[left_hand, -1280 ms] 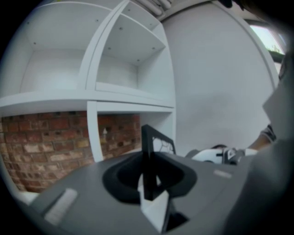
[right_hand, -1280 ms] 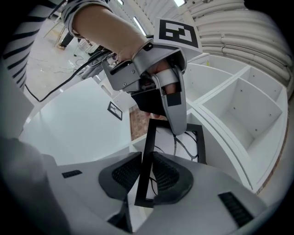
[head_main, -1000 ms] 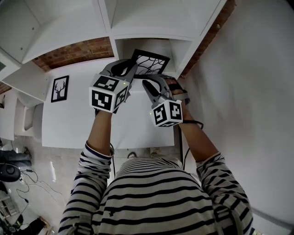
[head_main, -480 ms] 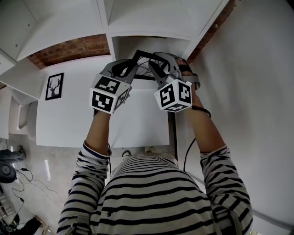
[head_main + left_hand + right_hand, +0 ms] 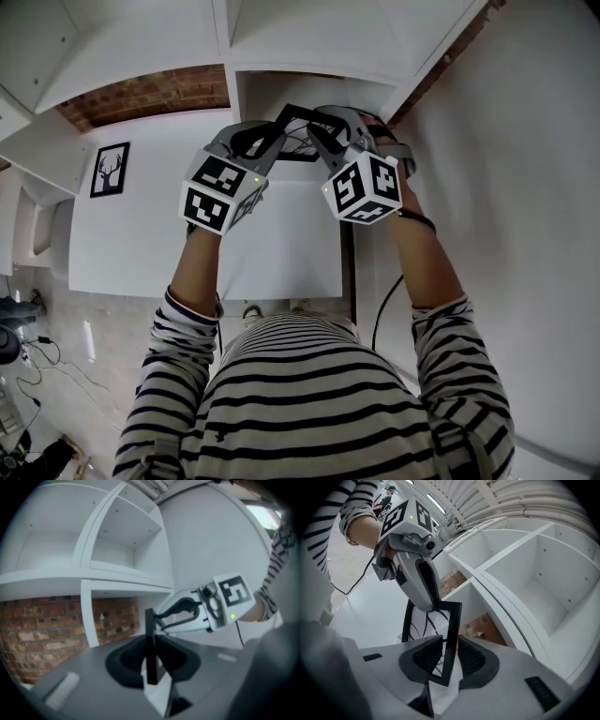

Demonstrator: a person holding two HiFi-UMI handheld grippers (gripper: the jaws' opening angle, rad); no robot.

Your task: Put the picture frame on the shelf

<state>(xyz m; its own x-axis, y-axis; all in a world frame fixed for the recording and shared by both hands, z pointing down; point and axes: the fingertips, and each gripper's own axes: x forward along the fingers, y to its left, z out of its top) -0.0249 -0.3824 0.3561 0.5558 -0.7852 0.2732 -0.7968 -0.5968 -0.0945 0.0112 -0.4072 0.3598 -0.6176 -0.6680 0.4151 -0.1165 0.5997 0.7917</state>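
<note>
A black picture frame (image 5: 296, 120) with a branch drawing hangs in the air in front of the white shelf's (image 5: 309, 73) lower cubby. My left gripper (image 5: 272, 141) is shut on the frame's left side; in the left gripper view the frame (image 5: 150, 639) stands edge-on between the pads. My right gripper (image 5: 324, 129) straddles the frame's right bar (image 5: 451, 634). Its jaws have just been opening and stand open, with small gaps beside the bar. The right gripper's body (image 5: 201, 609) hides part of the frame in the head view.
A second framed picture with a deer (image 5: 111, 169) lies on the white table (image 5: 187, 234) to the left. Red brick wall (image 5: 141, 94) shows behind the open shelf cubbies (image 5: 534, 569). A white wall (image 5: 525, 187) runs close on the right.
My right gripper has risen from below the frame to its right edge, and its jaws now stand wider around that edge. The left gripper has kept its hold and barely moved.
</note>
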